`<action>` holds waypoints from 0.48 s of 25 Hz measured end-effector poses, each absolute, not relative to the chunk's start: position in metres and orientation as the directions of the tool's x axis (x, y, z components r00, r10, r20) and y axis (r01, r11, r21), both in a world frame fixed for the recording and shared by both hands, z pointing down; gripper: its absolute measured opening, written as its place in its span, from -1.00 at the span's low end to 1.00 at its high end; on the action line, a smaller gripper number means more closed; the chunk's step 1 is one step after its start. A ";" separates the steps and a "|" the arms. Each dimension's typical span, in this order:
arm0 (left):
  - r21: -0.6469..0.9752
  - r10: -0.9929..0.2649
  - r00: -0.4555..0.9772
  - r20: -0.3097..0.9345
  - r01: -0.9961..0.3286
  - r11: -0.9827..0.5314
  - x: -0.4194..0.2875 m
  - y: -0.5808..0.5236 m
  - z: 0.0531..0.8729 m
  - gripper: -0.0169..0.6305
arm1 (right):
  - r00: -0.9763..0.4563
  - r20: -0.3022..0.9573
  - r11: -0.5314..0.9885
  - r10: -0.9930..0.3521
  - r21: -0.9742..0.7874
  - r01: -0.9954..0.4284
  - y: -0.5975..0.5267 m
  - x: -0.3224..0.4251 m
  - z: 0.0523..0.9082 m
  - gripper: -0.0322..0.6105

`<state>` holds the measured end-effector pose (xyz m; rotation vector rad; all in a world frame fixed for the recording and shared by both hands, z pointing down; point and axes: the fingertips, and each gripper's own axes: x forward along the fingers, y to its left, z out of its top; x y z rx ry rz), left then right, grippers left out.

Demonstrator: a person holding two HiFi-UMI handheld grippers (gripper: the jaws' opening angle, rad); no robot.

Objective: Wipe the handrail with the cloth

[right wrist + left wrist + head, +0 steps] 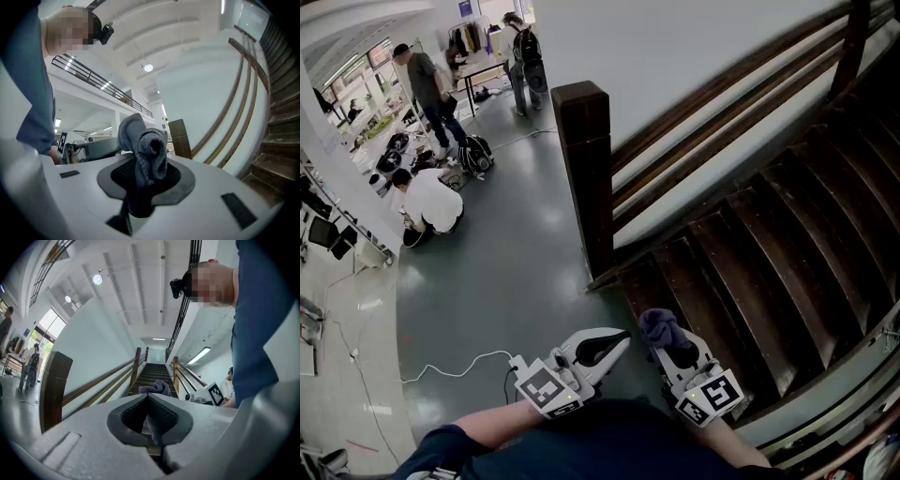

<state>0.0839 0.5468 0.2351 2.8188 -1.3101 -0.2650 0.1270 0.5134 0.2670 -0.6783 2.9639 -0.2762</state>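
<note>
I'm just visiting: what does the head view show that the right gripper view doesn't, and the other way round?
Only the head view: the people on the grey floor, such as the crouching person in white, and a white cable lying there.

Only the right gripper view: the ceiling with a round lamp, an upper balcony railing, and a close look at the right gripper clamped on the cloth.

Both: that cloth in the right gripper, the dark newel post, the wooden handrail and the stairs.
</note>
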 end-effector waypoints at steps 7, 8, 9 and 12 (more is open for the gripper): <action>0.078 -0.767 0.627 -0.136 -0.765 -0.639 0.092 0.539 0.235 -0.94 | -0.903 -0.049 0.889 -0.427 -0.207 -0.409 0.509 0.133 0.271 -0.61; 0.075 -0.769 0.625 -0.134 -0.768 -0.636 0.094 0.538 0.235 -0.94 | -0.904 -0.051 0.889 -0.425 -0.209 -0.407 0.507 0.134 0.271 -0.61; 0.073 -0.772 0.622 -0.131 -0.770 -0.634 0.095 0.537 0.236 -0.94 | -0.904 -0.053 0.890 -0.424 -0.210 -0.405 0.506 0.136 0.271 -0.61; 0.071 -0.779 0.616 -0.119 -0.777 -0.626 0.101 0.533 0.238 -0.94 | -0.907 -0.059 0.893 -0.416 -0.214 -0.396 0.500 0.140 0.272 -0.61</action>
